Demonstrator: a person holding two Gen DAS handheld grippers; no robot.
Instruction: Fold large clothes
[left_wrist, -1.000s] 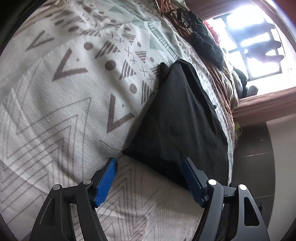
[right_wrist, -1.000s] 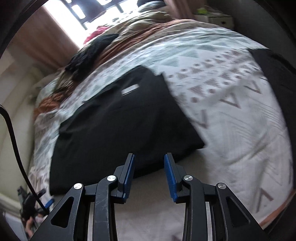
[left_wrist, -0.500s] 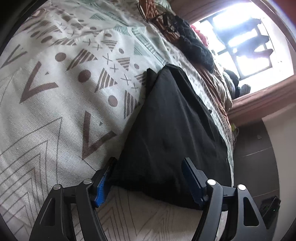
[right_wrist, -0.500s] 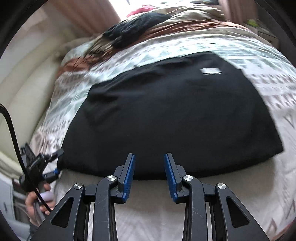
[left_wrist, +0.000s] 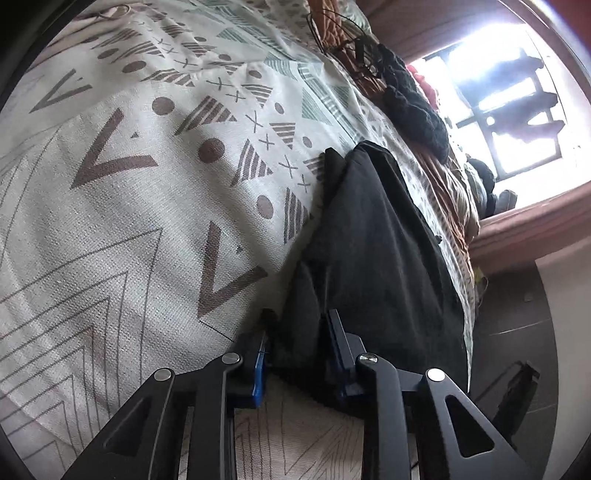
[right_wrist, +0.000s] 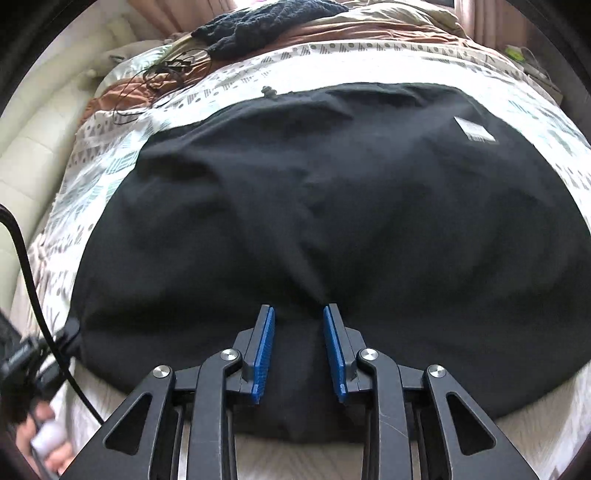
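Observation:
A large black garment (right_wrist: 332, 206) lies spread flat on a patterned bedsheet (left_wrist: 147, 206), with a white label (right_wrist: 474, 131) near its far right. My left gripper (left_wrist: 297, 334) is narrowed around the garment's near corner (left_wrist: 369, 251), with black cloth bunched between its blue pads. My right gripper (right_wrist: 299, 325) sits over the garment's near edge at the middle. Its blue pads stand partly apart with cloth gathered between them and a crease running up from the gap.
A dark knitted garment (right_wrist: 266, 22) and a brown blanket (right_wrist: 354, 31) lie at the far side of the bed. A tangle of thin cable (right_wrist: 162, 77) lies at far left. A bright window (left_wrist: 506, 107) and the dark floor (left_wrist: 517, 332) show in the left wrist view.
My left gripper has narrowed from wide open onto the garment's corner. My right gripper has moved forward from the bare sheet over the garment's near edge.

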